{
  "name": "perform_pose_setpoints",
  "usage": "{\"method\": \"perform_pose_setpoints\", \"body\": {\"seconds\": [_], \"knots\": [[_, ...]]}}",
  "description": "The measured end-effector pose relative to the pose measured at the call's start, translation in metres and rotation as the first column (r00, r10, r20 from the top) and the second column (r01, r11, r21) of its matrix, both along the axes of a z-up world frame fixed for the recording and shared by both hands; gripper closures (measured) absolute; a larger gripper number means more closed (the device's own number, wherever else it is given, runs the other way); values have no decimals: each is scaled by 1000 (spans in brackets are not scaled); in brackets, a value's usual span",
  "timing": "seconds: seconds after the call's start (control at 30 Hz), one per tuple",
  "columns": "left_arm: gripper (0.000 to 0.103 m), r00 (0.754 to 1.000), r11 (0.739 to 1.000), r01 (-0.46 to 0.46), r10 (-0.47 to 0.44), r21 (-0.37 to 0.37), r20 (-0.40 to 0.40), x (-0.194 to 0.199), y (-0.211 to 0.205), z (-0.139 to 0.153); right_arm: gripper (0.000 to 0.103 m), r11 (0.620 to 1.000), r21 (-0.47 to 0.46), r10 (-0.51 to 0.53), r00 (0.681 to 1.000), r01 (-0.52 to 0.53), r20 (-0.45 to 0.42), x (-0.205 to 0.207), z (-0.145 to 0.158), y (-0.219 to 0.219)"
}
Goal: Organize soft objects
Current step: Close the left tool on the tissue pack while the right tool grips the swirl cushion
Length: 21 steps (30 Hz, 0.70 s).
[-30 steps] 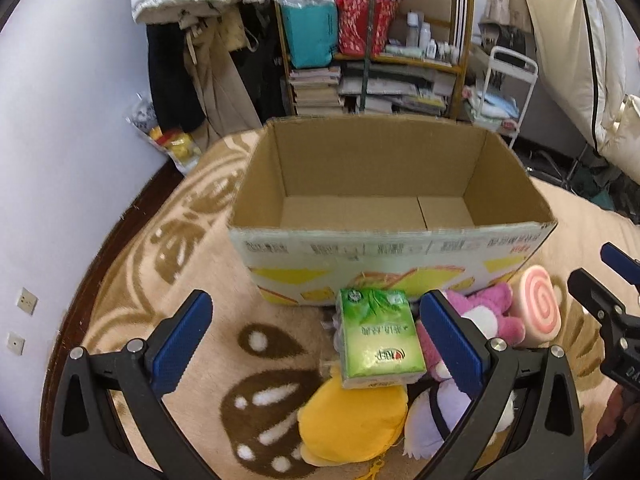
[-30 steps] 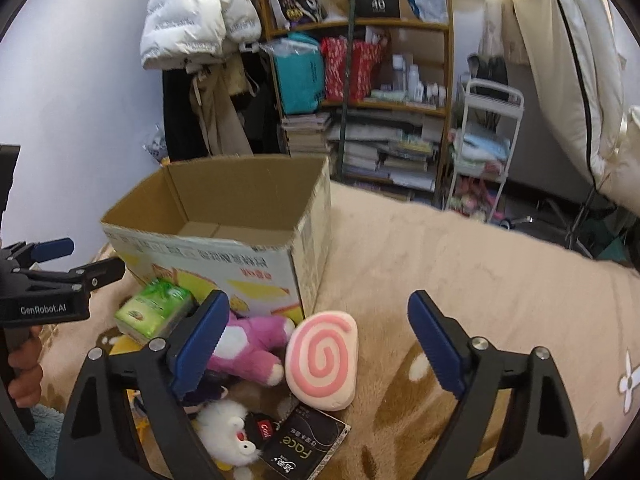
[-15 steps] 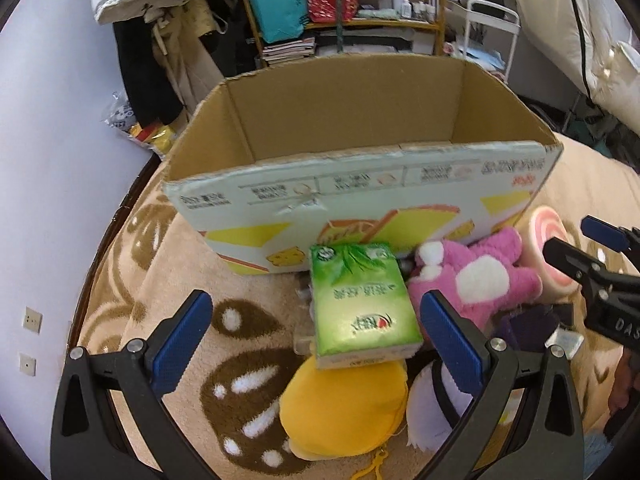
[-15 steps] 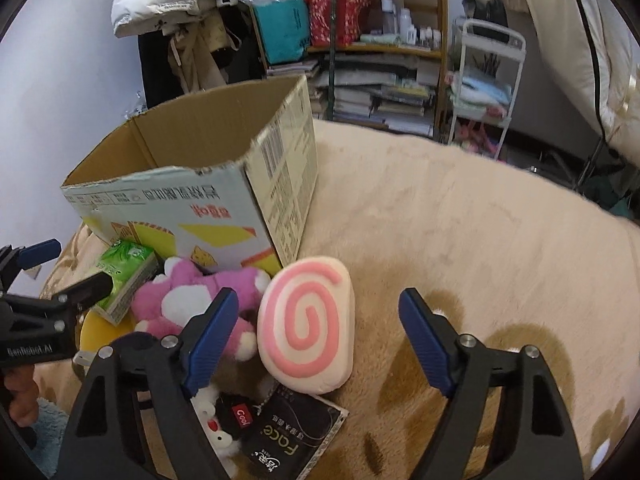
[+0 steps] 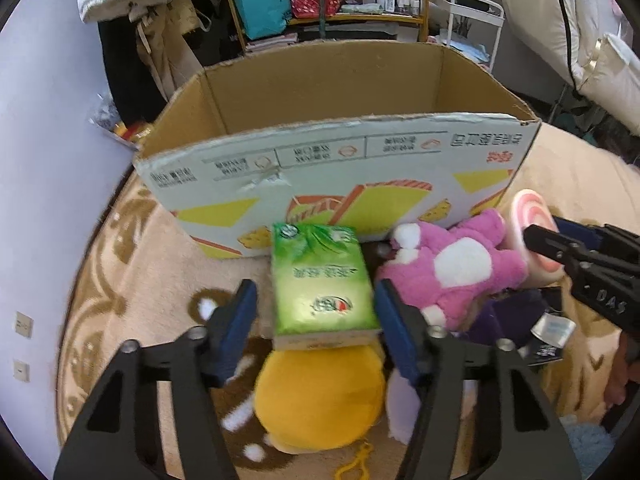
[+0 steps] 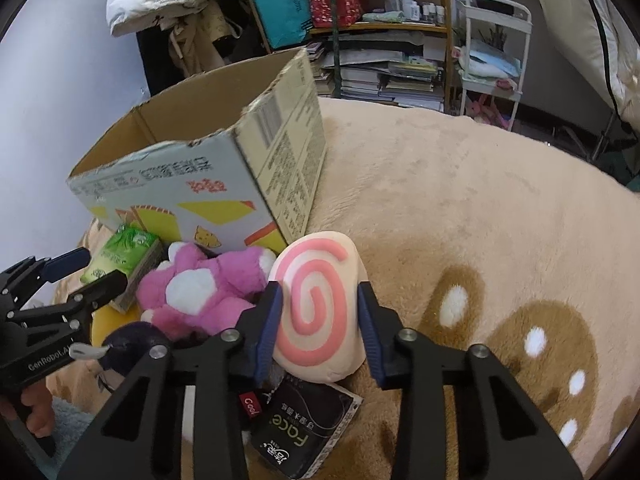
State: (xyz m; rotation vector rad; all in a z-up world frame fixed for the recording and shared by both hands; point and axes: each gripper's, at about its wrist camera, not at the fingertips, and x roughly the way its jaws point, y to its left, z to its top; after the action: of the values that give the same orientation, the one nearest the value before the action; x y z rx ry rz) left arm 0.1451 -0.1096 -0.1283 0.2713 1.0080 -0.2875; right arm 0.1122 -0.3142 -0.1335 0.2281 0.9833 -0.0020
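A green tissue pack (image 5: 322,280) lies on a yellow plush (image 5: 320,396) in front of an open cardboard box (image 5: 336,168). My left gripper (image 5: 316,312) straddles the pack; its right pad touches the pack, and a small gap shows at the left pad. A pink plush (image 5: 456,268) lies to the right. My right gripper (image 6: 320,312) has its pads against both sides of a pink swirl cushion (image 6: 320,308). The tissue pack (image 6: 124,256), the pink plush (image 6: 204,288) and the box (image 6: 192,176) also show in the right wrist view.
A dark purple plush (image 6: 128,344) and a black packet (image 6: 304,428) lie beside the cushion on the beige rug (image 6: 480,208). A shelf of books and bags (image 6: 380,40), a white cart (image 6: 496,52) and hanging coats (image 5: 132,8) stand behind the box.
Both grippers moved down and forward onto the pile and narrowed their jaws: the left around the tissue pack, the right onto the swirl cushion.
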Motion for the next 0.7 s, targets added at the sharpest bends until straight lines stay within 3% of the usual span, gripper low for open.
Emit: {"method": "perform_pose_setpoints", "body": {"seconds": [0.4,0.7], "knots": [[54,1000,999,14,-15,-40,-25,-17,8,7,85,996,-85,22,1000,-21,15,-4,7,13],[55,999,999,-26,28,-36,35,-33,26,27,87,988,-151,36,989,-14,143,-25,44,22]]}}
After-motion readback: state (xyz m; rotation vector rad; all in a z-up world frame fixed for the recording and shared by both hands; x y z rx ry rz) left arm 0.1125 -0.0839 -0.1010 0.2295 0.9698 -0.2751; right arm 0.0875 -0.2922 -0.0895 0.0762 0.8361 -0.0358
